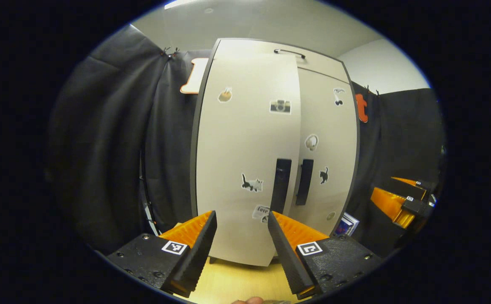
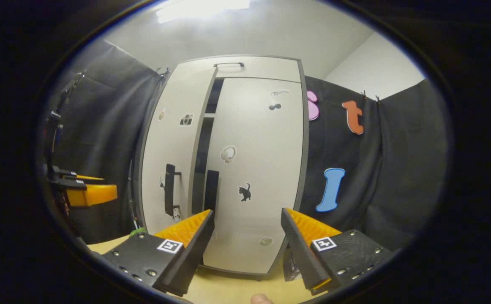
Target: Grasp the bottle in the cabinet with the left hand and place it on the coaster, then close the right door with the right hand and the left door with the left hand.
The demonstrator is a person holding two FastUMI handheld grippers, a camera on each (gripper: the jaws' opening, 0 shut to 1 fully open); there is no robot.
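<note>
Before the cabinet (image 2: 228, 169), both hand-held grippers, left (image 1: 241, 240) and right (image 2: 247, 240), hung apart and empty, likely because its left door (image 2: 169, 160) stood slightly ajar.

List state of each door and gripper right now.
left door: slightly ajar, dark gap beside it
right door: shut
left gripper: open, holding nothing, facing the left door
right gripper: open, holding nothing, facing the right door
</note>
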